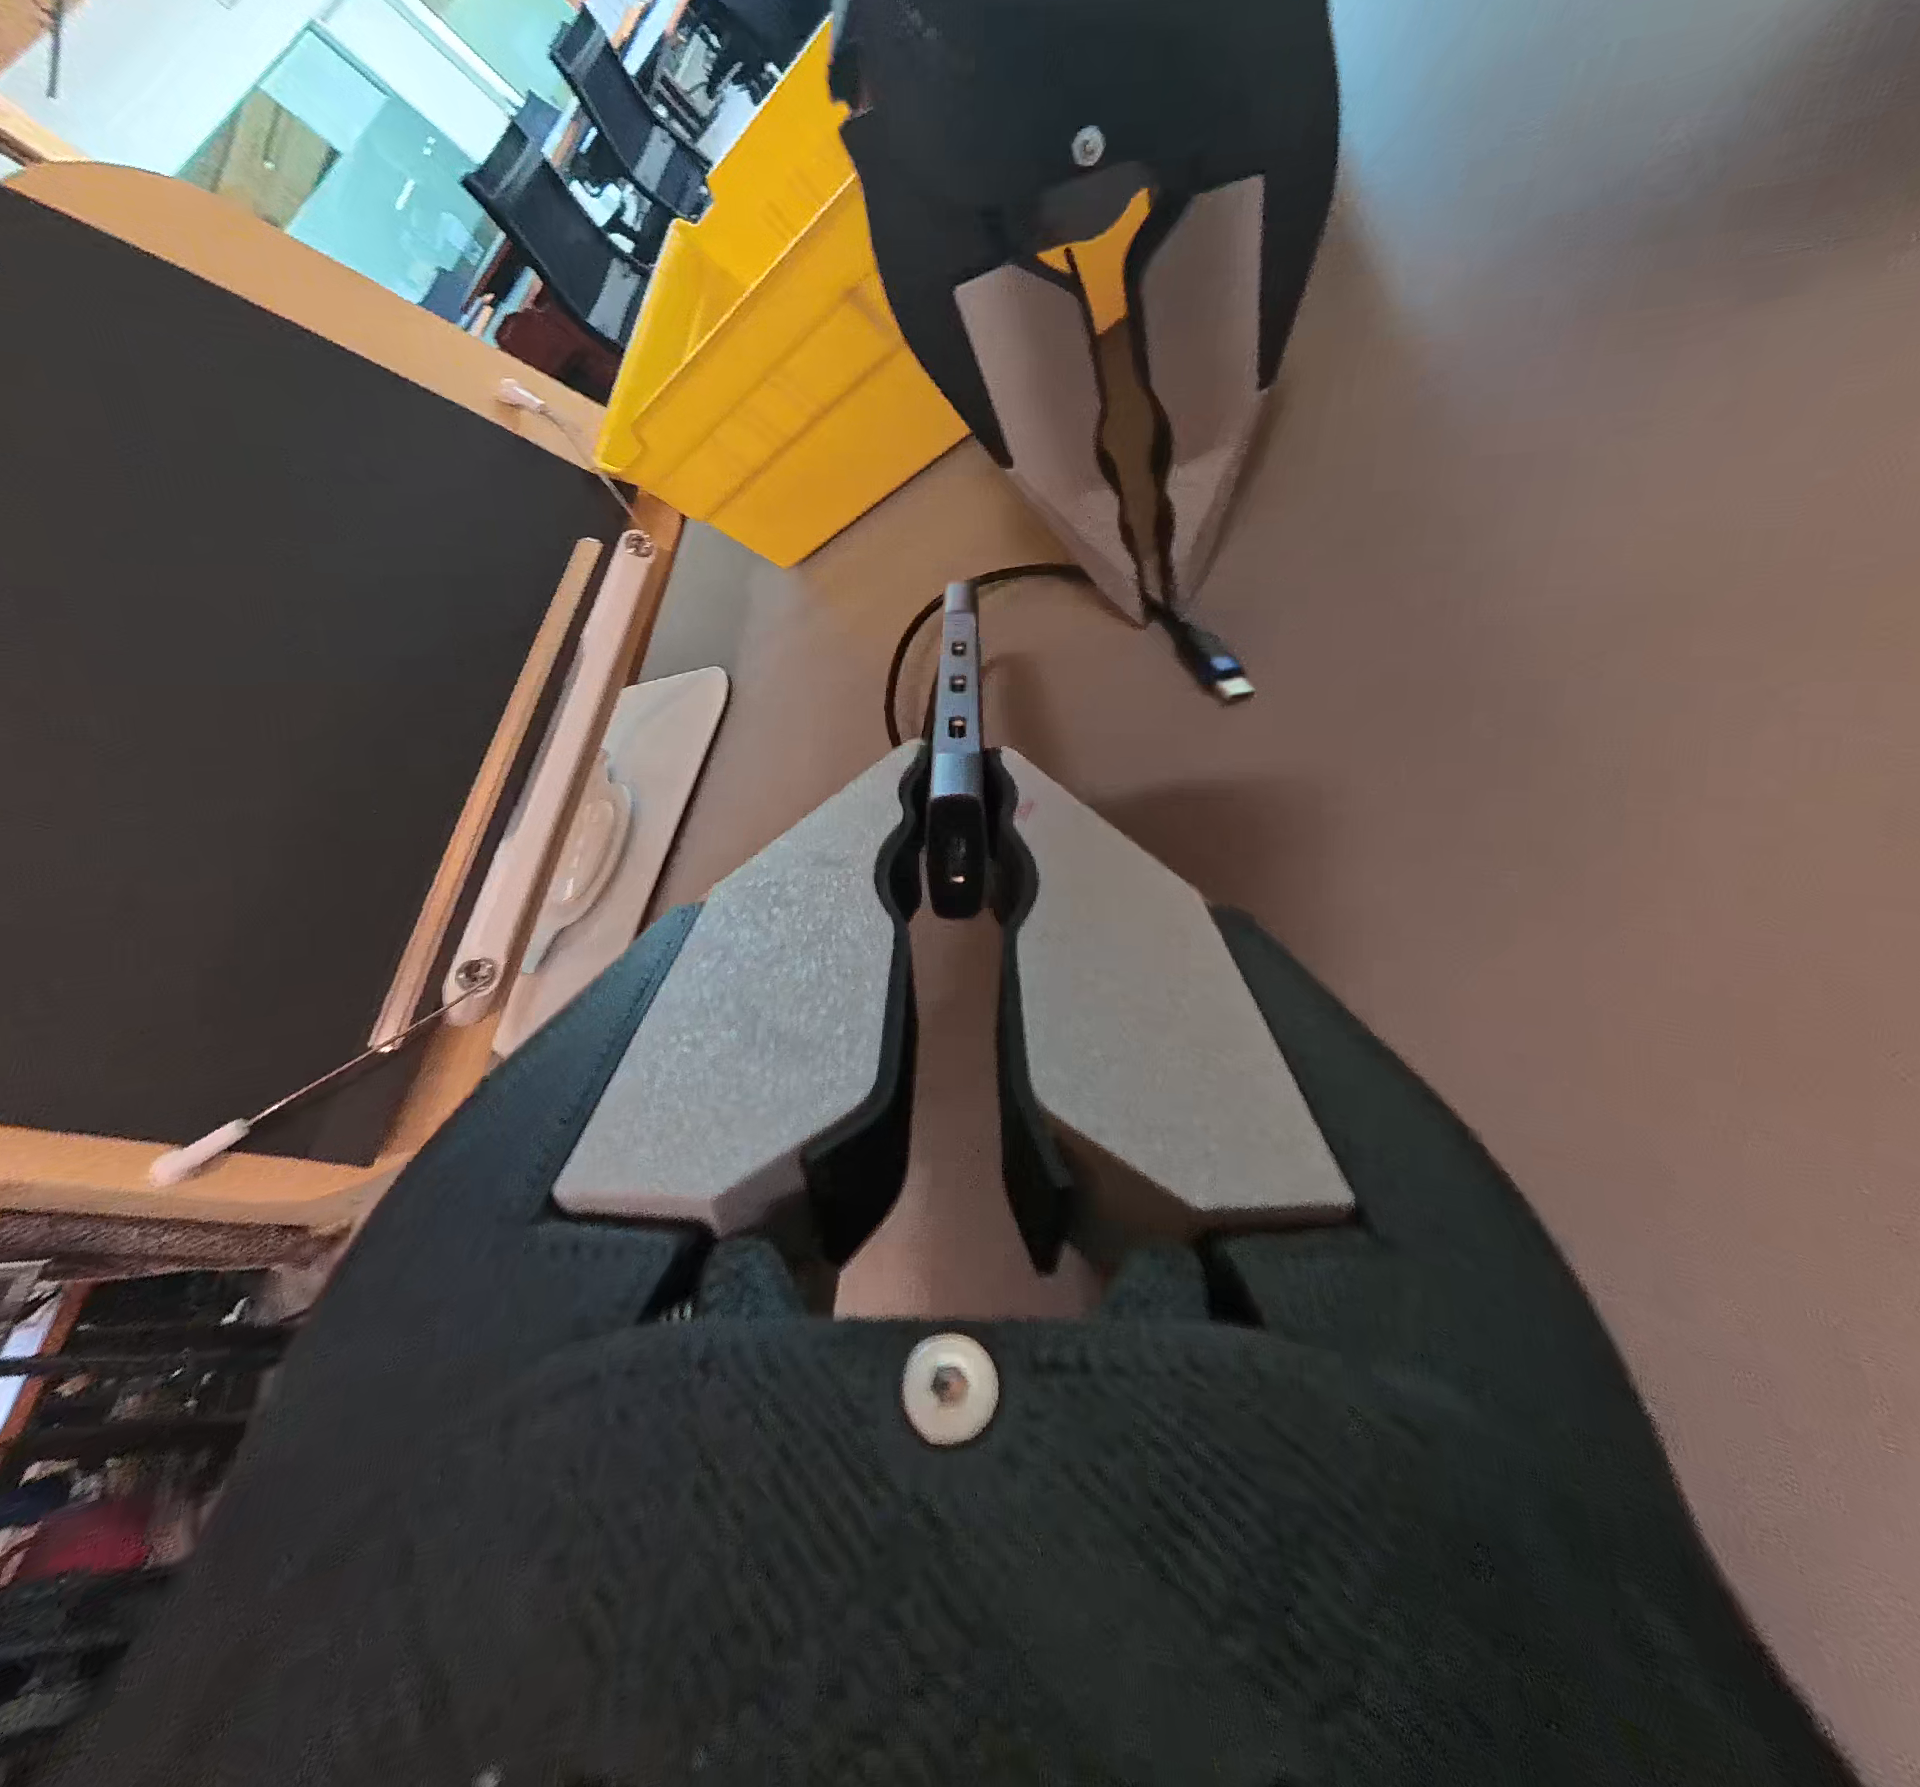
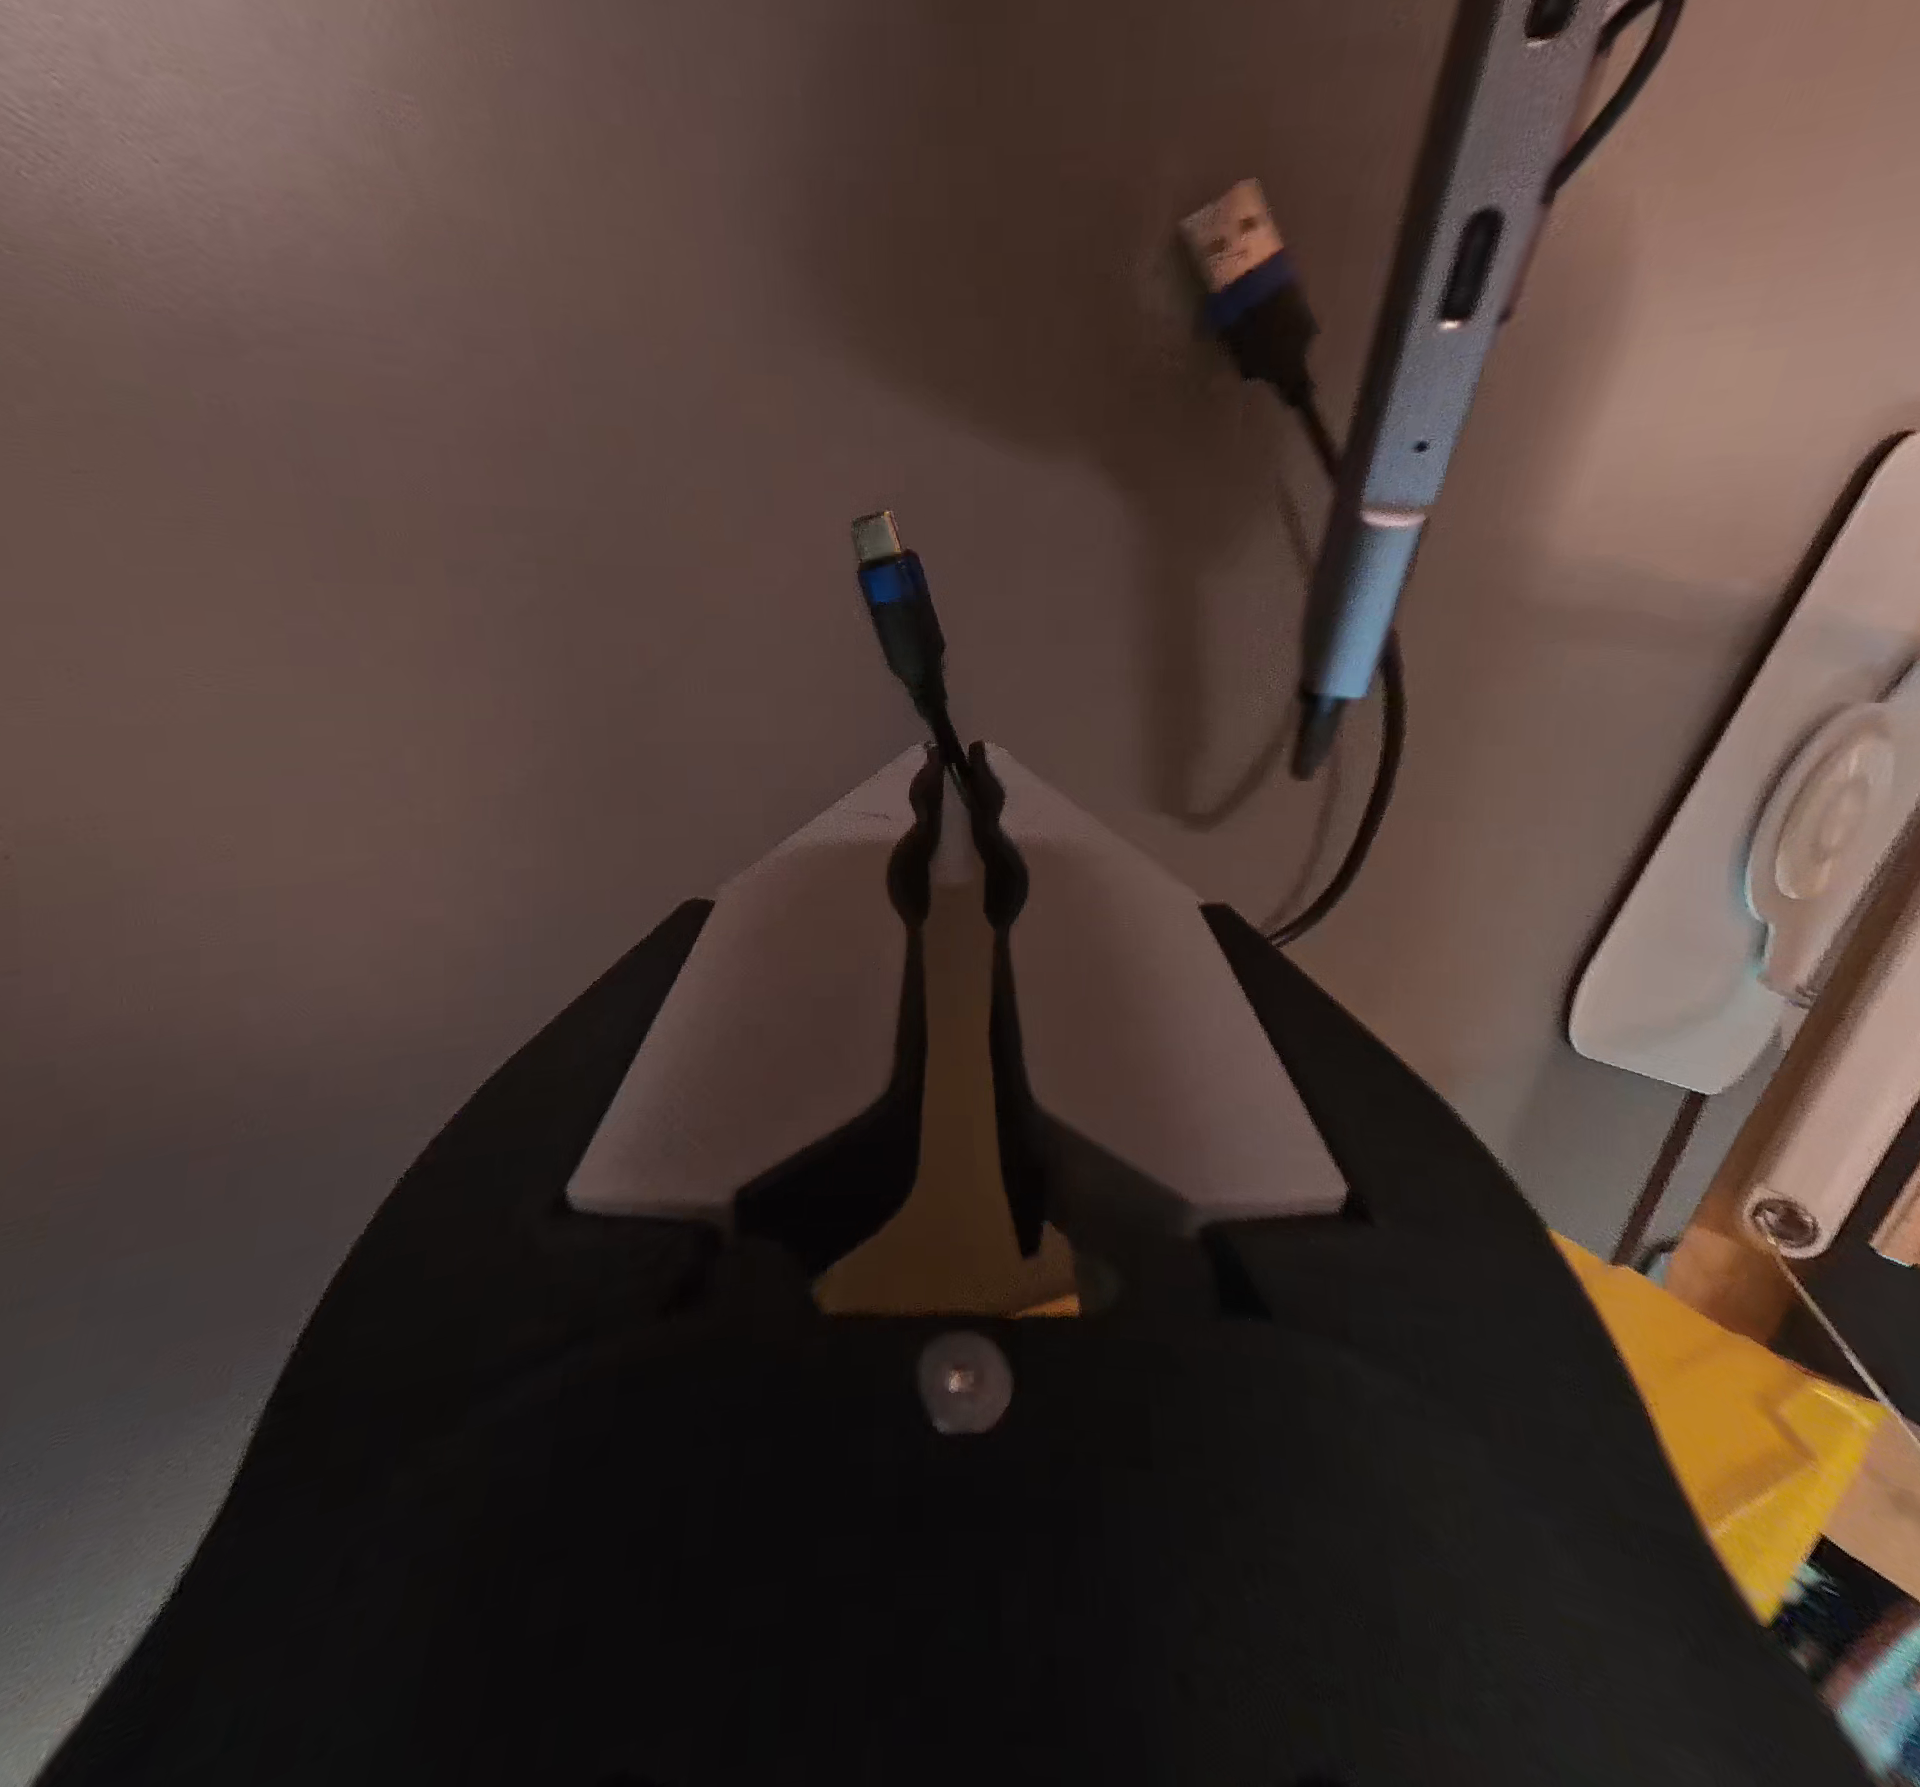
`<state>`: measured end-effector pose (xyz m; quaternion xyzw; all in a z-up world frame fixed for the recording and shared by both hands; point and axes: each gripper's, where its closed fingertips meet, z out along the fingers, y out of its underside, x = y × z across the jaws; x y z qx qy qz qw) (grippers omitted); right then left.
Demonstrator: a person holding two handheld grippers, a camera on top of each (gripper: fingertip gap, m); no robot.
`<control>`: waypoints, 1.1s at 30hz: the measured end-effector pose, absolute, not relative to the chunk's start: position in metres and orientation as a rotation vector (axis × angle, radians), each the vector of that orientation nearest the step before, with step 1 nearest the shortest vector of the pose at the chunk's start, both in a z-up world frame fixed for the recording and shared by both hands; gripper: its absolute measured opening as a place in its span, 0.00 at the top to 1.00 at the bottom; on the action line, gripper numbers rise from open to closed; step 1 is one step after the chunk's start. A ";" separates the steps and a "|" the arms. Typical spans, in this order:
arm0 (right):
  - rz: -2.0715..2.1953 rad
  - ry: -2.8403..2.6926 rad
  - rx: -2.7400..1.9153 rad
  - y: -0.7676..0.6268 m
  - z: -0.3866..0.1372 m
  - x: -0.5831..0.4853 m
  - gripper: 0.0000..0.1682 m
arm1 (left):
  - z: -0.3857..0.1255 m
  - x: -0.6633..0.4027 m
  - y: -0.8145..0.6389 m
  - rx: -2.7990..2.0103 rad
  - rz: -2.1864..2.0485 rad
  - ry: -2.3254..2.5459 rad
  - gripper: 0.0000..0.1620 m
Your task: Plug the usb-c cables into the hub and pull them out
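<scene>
My left gripper (image 1: 956,781) is shut on a slim grey hub (image 1: 957,698), holding it on edge above the table, its ports facing up in the left wrist view. The hub also shows at the upper right of the right wrist view (image 2: 1455,303). My right gripper (image 2: 958,761) is shut on a black cable just behind its blue USB-C plug (image 2: 888,584); the plug sticks out ahead, apart from the hub. In the left wrist view the right gripper (image 1: 1148,610) hangs beyond the hub with the plug (image 1: 1221,672) below it.
A yellow bin (image 1: 769,355) stands at the back of the brown table (image 1: 1558,802). A second cable with a USB-A plug (image 2: 1242,267) lies near the hub. A white flat plate (image 2: 1766,854) lies by a dark board with a wooden frame (image 1: 260,646). My right fingertips sit around 11 cm from my left ones. It is some 30 cm from my right tips to the white flat plate (image 2: 1766,854). My left wrist view (image 1: 616,819) looks at it from another angle.
</scene>
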<state>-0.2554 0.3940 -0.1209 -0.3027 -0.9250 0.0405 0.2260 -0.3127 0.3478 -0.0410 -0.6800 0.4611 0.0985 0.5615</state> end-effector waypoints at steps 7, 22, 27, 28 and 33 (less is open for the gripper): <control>0.405 -2.459 -1.210 0.380 -0.093 -0.257 1.00 | -0.045 -0.330 0.361 -1.573 0.562 1.122 0.95; 1.034 -1.979 -2.009 0.378 -0.116 -0.282 1.00 | -0.042 -0.327 0.366 -1.518 0.634 1.082 0.96; 1.066 -1.888 -1.959 0.390 -0.095 -0.272 1.00 | 0.030 -0.358 0.350 -1.414 0.400 0.716 0.96; 1.016 -1.890 -1.926 0.392 -0.090 -0.269 1.00 | 0.036 -0.353 0.347 -1.402 0.287 0.687 0.96; 1.083 -2.017 -1.776 0.352 -0.057 -0.256 1.00 | 0.021 -0.328 0.341 -1.457 0.033 0.781 0.96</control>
